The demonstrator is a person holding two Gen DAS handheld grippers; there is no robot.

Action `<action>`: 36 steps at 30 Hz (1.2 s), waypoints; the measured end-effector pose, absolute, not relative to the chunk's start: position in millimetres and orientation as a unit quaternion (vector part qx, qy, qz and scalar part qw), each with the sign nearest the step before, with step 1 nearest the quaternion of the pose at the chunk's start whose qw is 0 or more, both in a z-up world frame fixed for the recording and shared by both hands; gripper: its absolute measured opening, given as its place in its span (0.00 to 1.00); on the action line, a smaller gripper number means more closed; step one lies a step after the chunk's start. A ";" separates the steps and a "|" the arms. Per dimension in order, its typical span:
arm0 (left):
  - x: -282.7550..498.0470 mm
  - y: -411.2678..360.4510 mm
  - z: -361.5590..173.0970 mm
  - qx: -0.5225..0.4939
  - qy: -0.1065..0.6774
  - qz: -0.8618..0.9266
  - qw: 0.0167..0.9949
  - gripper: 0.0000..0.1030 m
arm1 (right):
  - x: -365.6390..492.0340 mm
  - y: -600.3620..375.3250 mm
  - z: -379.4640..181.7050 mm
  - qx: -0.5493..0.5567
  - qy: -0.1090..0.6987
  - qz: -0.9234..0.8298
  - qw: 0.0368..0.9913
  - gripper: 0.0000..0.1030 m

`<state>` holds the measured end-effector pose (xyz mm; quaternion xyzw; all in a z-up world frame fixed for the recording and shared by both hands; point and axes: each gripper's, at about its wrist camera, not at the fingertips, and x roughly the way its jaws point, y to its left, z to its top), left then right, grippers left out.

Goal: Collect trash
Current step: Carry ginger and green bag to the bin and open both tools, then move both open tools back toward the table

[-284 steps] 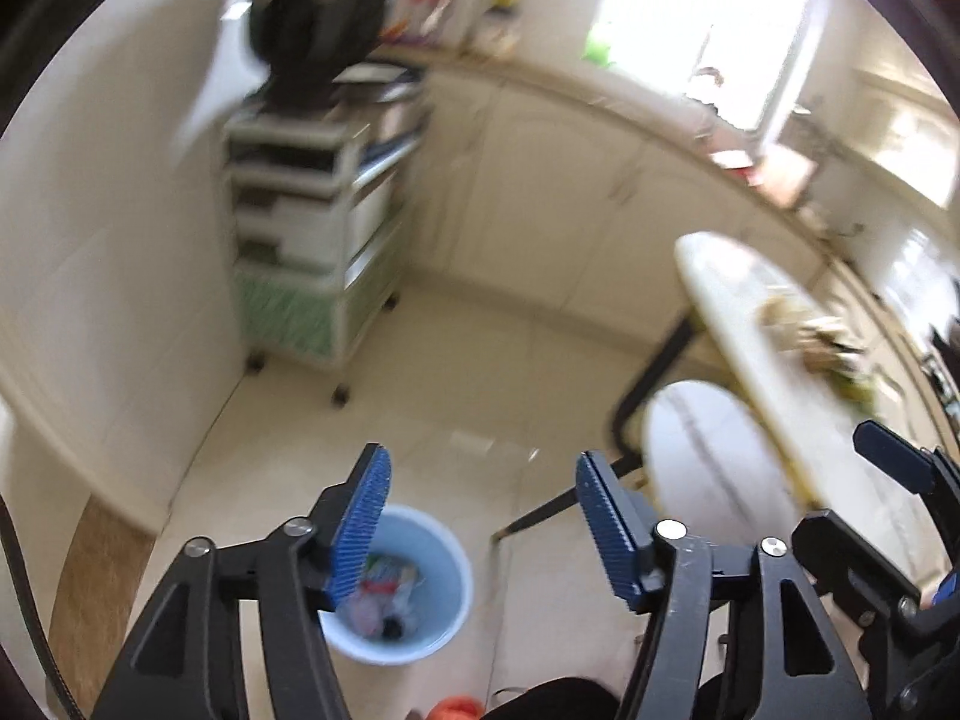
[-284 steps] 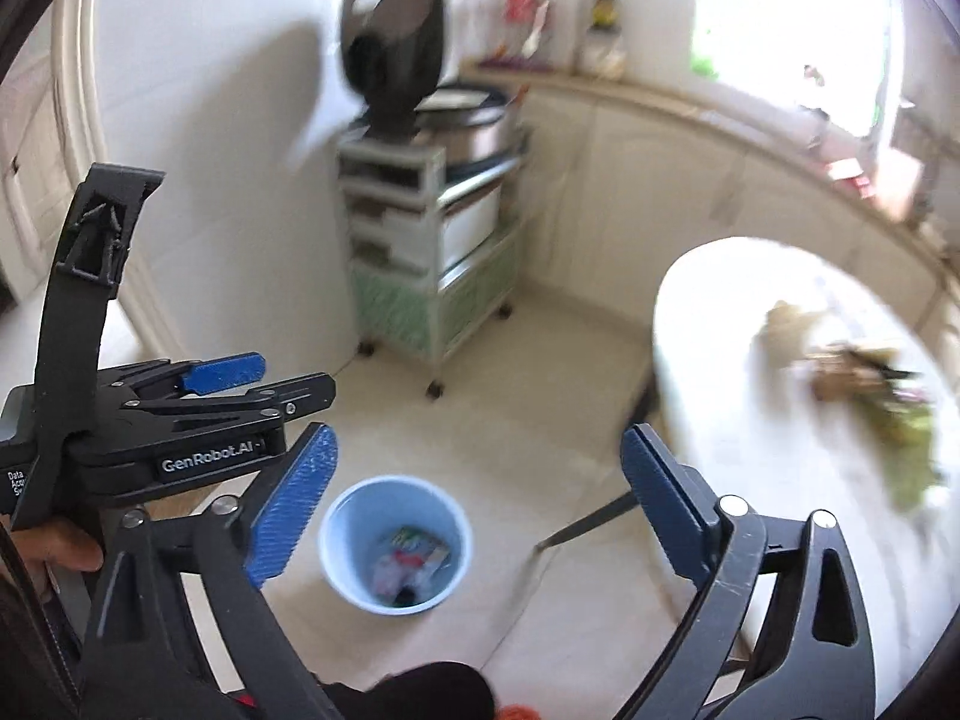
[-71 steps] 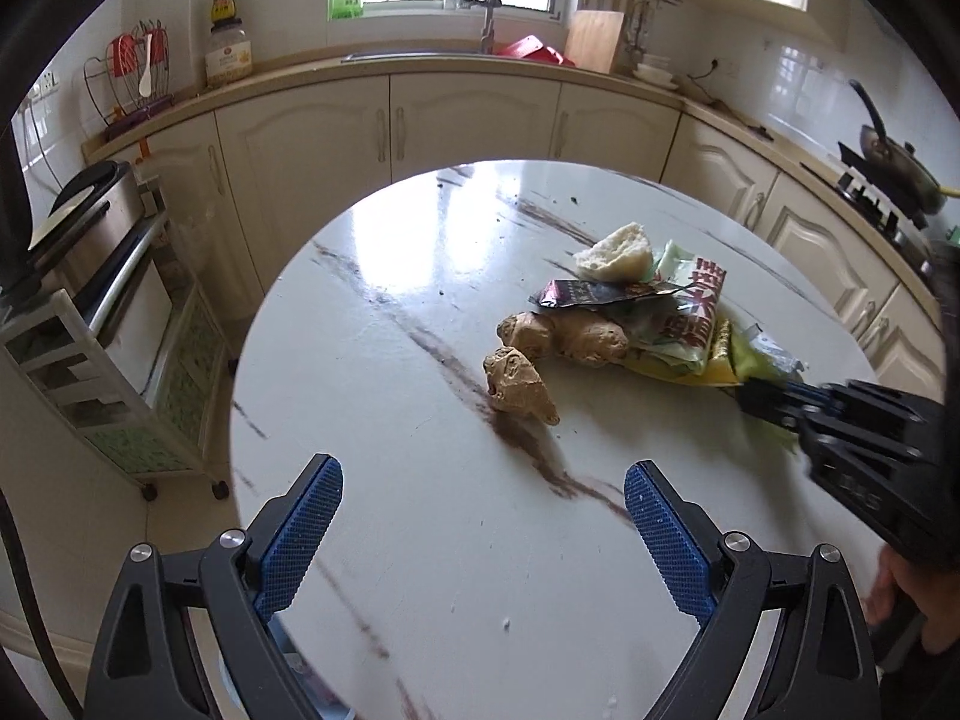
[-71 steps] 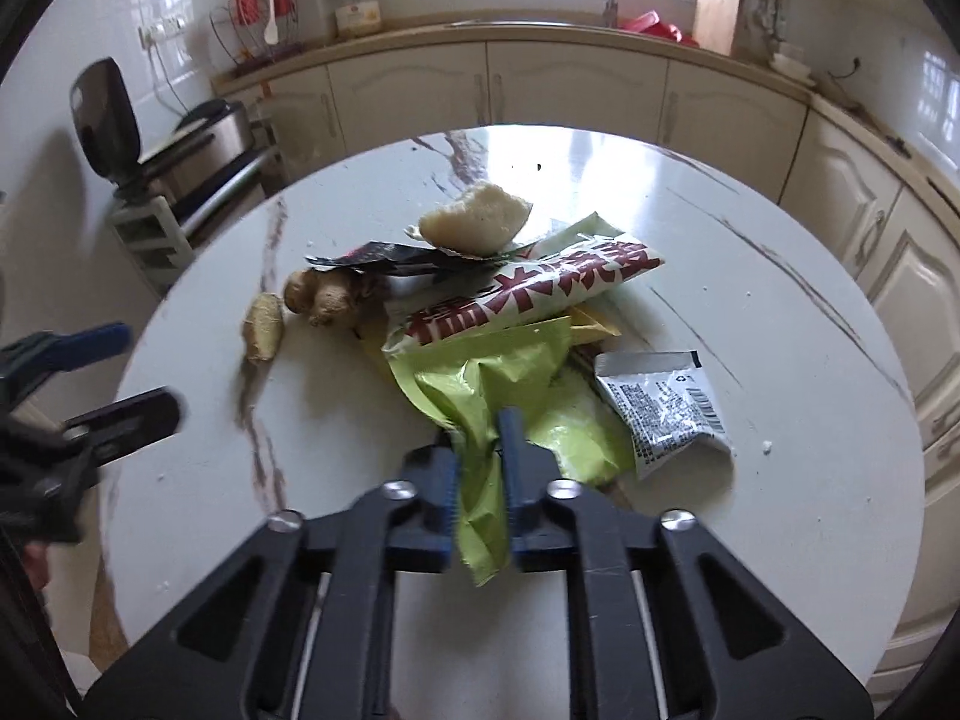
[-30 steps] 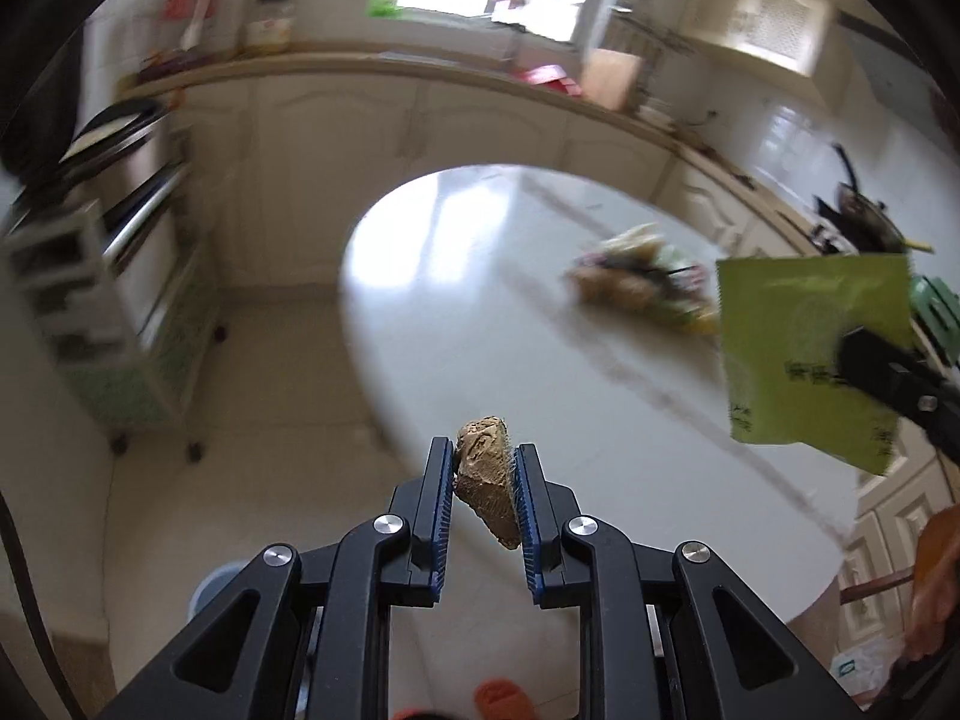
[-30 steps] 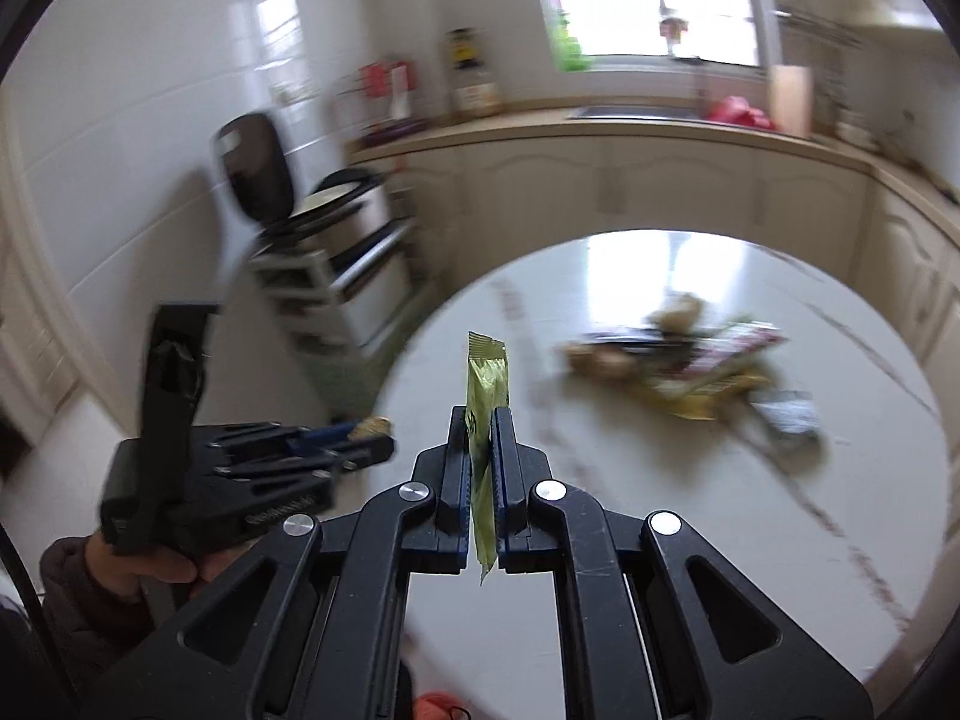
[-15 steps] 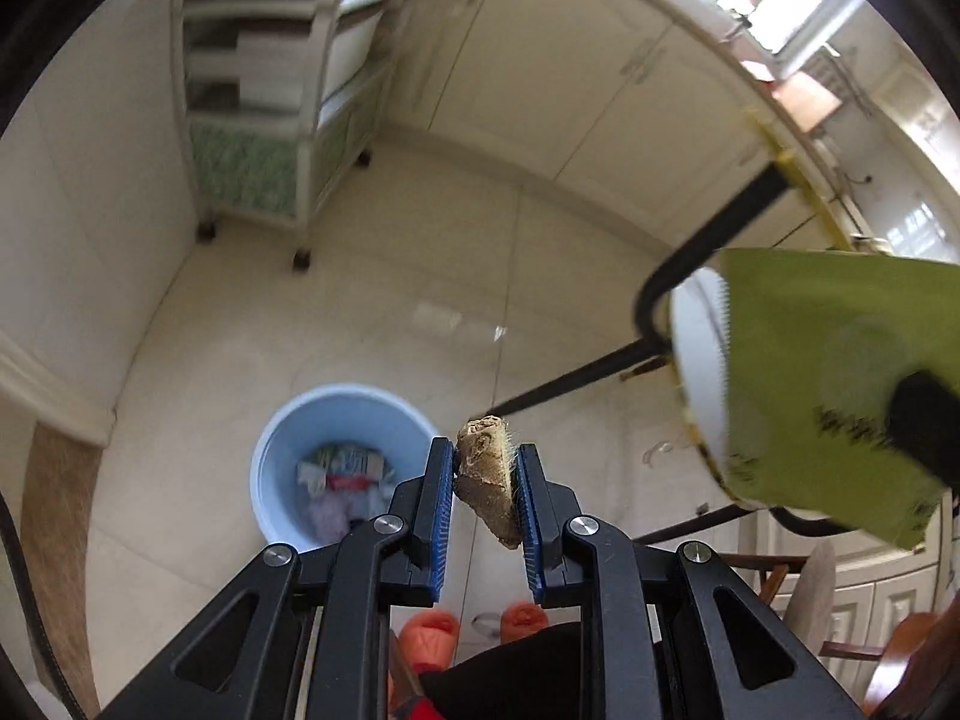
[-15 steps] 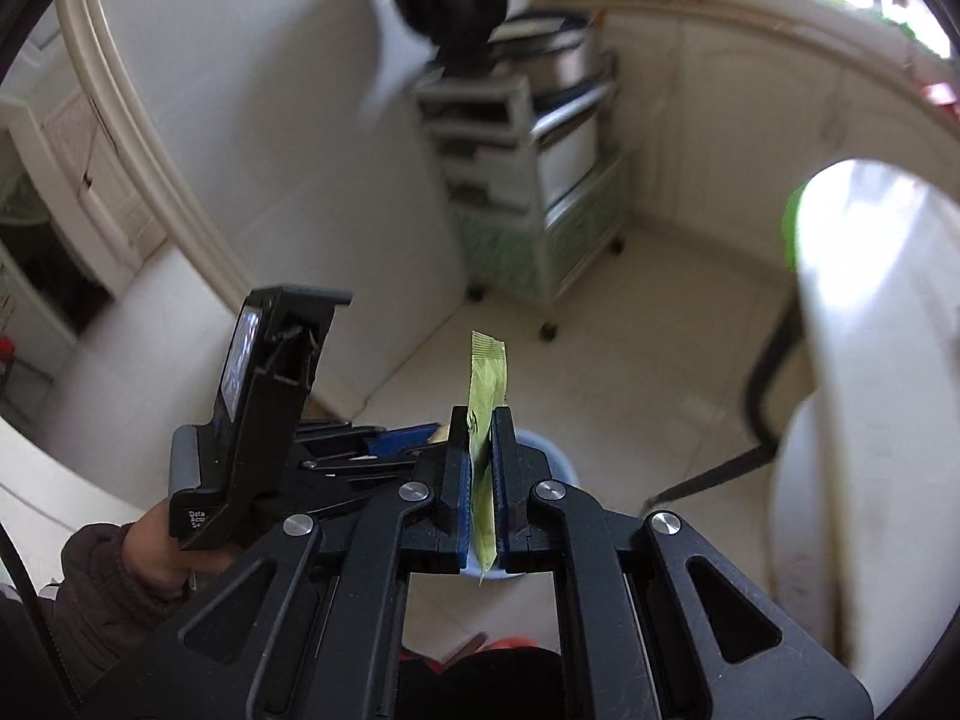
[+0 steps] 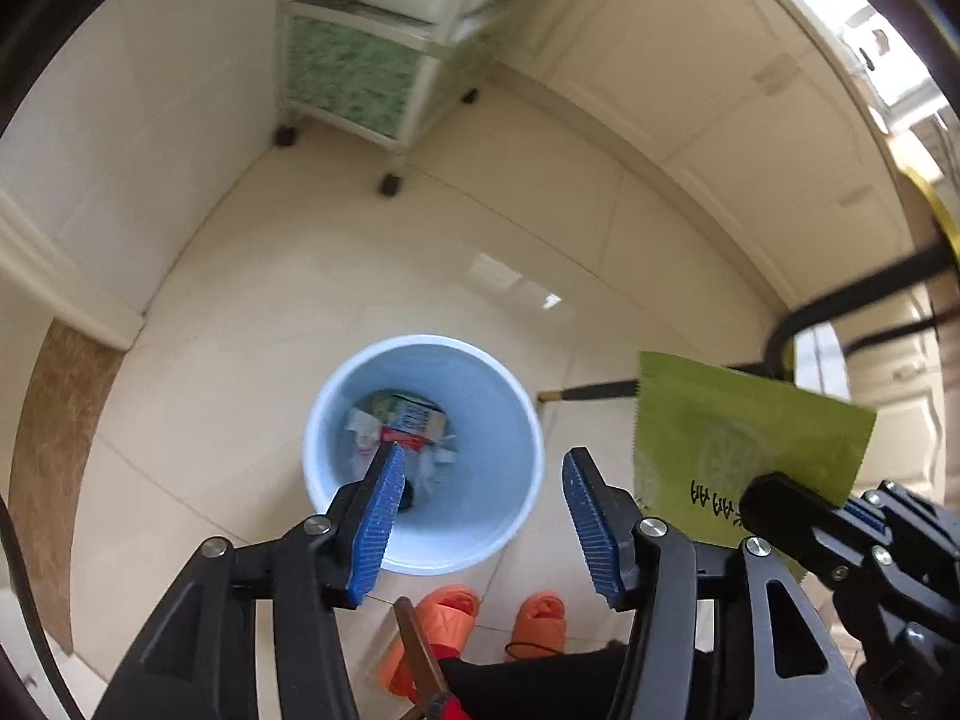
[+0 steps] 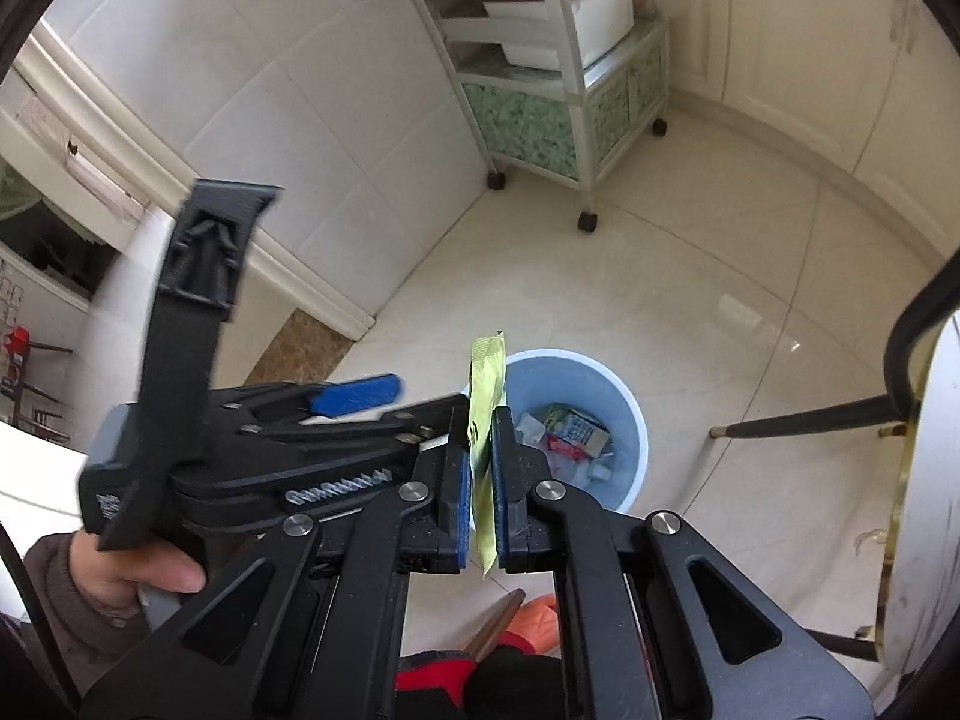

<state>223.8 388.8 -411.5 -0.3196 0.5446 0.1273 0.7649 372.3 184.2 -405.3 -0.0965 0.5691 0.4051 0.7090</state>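
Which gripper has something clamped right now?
The right gripper: shut on the green wrapper. The left gripper is opening, empty, above the blue bin.

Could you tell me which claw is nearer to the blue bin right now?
Left. The left claw hangs right over the blue bin, jaws opening and empty. The right claw holds the green wrapper off to its side.

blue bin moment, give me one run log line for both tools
left tool: jaws opening, empty, above blue bin | right tool: shut on green wrapper | bin: holds trash
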 end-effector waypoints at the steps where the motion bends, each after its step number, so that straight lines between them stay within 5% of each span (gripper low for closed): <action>1: 227.9 387.6 -409.5 -0.319 0.547 0.135 0.762 0.50 | 371.5 186.4 -407.4 -0.098 0.572 0.405 0.706 0.08; 3: 229.8 383.3 -406.6 -0.315 0.548 0.148 0.760 0.50 | 370.0 189.8 -410.3 -0.098 0.574 0.398 0.708 0.14; 6: 234.6 371.8 -397.0 -0.317 0.547 0.160 0.758 0.50 | 370.7 196.0 -410.3 -0.098 0.574 0.391 0.712 0.40; 25: 194.0 272.4 -229.2 -0.229 0.430 0.103 0.867 0.52 | 329.2 92.3 -253.4 -0.063 0.433 0.343 0.831 0.57; 29: 196.2 221.8 -183.6 -0.189 0.389 0.069 0.899 0.59 | 315.0 36.7 -208.5 -0.033 0.387 0.319 0.864 0.64; 33: 204.3 168.4 -148.9 -0.147 0.364 0.025 0.919 0.67 | 307.3 -20.8 -176.4 -0.012 0.351 0.276 0.895 0.81; 36: 217.7 122.4 -129.4 -0.113 0.347 -0.003 0.931 0.76 | 309.4 -71.8 -159.2 0.001 0.332 0.236 0.914 0.81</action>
